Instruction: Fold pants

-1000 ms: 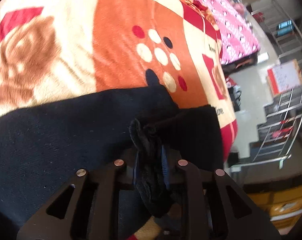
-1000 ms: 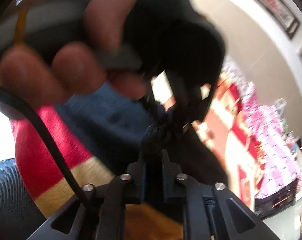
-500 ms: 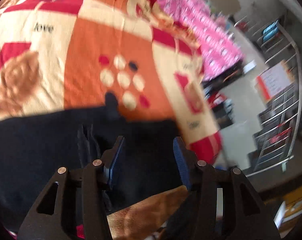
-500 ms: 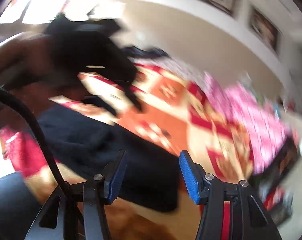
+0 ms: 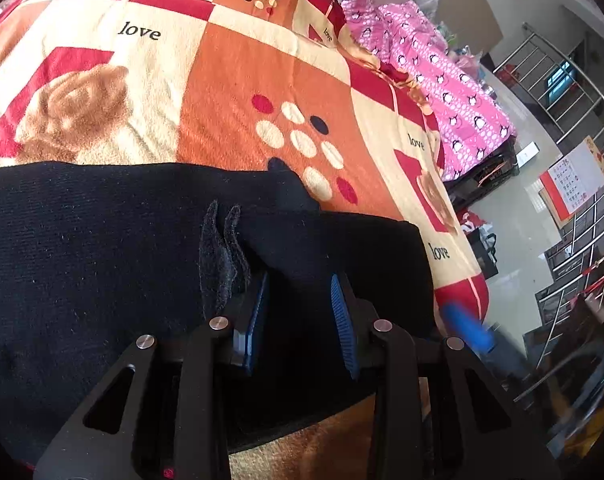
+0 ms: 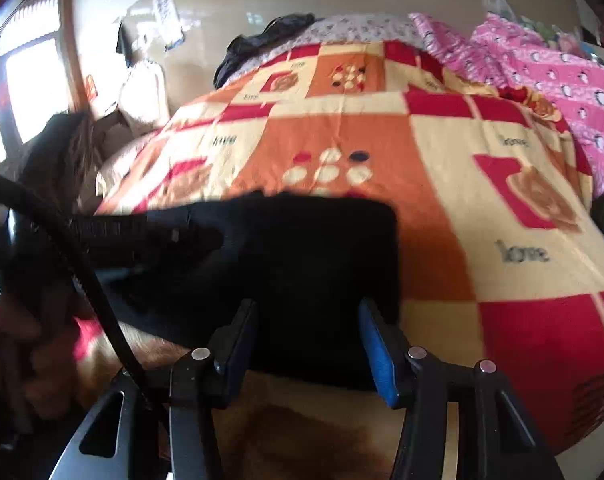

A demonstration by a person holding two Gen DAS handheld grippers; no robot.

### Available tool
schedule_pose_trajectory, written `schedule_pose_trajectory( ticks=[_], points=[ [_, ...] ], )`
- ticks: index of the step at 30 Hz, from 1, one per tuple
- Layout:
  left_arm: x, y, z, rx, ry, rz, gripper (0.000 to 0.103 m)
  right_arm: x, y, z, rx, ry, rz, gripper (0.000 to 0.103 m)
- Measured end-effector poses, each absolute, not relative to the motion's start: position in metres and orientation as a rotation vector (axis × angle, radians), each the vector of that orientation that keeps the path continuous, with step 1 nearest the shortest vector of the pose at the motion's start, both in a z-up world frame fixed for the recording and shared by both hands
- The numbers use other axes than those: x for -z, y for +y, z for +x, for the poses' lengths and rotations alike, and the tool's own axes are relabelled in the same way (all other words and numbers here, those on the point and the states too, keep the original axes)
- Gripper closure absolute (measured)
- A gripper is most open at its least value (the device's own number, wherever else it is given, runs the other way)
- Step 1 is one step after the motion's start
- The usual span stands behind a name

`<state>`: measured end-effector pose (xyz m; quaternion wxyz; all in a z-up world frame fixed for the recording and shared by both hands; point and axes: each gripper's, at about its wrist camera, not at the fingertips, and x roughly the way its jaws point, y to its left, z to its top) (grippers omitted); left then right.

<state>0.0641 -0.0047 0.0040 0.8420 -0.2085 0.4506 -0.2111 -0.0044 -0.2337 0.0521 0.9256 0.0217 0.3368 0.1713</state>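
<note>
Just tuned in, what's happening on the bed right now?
A person with a handheld gripper in each hand is folding black pants on a patchwork blanket. Both grippers have just let go. The left gripper hangs open over the cloth, its jaws closing a little again, with nothing pinched; a small ridge of fabric stands beside its left finger. The right gripper is open above the near edge of the folded pants, holding nothing.
</note>
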Motion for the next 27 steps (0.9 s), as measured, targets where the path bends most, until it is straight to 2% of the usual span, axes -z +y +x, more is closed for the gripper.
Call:
schedule_pose_trajectory(
  ticks=[5,8,10,23,27],
  points=[
    [-0.003,-0.006,0.065,0.447,0.940,-0.464,0.072,-0.085,-0.233,0.037,-0.337,0.613,0.029,0.053],
    [-0.002,-0.002,0.062,0.452,0.936,-0.480,0.072,-0.065,-0.216,0.065,-0.363,0.677,0.001,0.053],
    [-0.001,0.000,0.062,0.459,0.937,-0.494,0.072,-0.031,-0.205,0.091,-0.384,0.850,-0.018,0.053],
    [-0.006,0.020,0.033,0.425,0.902,-0.568,0.071,-0.029,-0.203,0.088,-0.367,0.796,-0.079,0.051],
    [-0.003,0.024,0.031,0.396,0.930,-0.569,0.070,-0.056,-0.205,0.066,-0.329,0.675,-0.076,0.051]
  ],
)
